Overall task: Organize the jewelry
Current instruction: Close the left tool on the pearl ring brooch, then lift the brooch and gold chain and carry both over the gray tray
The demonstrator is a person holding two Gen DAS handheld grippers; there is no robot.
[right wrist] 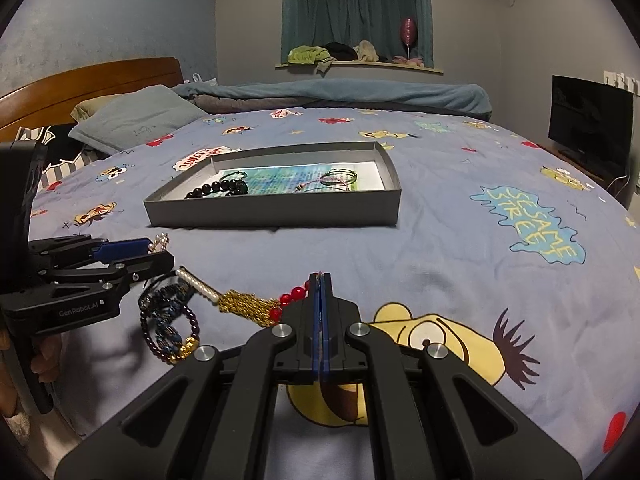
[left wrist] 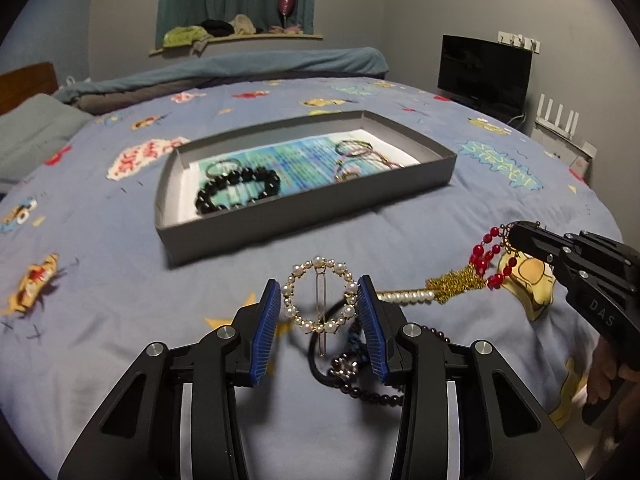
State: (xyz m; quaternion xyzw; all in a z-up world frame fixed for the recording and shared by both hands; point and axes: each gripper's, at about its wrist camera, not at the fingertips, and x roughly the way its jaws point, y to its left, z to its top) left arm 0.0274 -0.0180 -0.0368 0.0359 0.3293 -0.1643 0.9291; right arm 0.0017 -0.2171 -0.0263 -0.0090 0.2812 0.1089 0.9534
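The left gripper [left wrist: 320,308] has its jaws set against the two sides of a round pearl hair clip [left wrist: 320,295], the blue pads [left wrist: 267,330] touching its rim at 9 and 3 o'clock, so the clip is clamped and held upright above the bedspread [left wrist: 120,248]. The gripper points forward and tilts downward toward the bed. Just beneath the jaws, at 6 o'clock, lies a tangle of dark bead bracelets [left wrist: 360,380].

The right gripper [right wrist: 320,280] has its jaws pressed fully together on the end of a red bead necklace [right wrist: 294,296], whose gold chain section [right wrist: 244,304] and pearl strand [right wrist: 198,282] trail off toward 9 o'clock across the bed. This gripper also slopes downward; in the left wrist view it enters from 3 o'clock with part of a hand [left wrist: 604,372] visible on its handle.

Farther out, at 12 o'clock from both grippers, a shallow grey box [left wrist: 304,216] rests on the bedspread. It holds a black bead bracelet [left wrist: 236,192] at its left end and thin cord bracelets [left wrist: 360,156] at its right.
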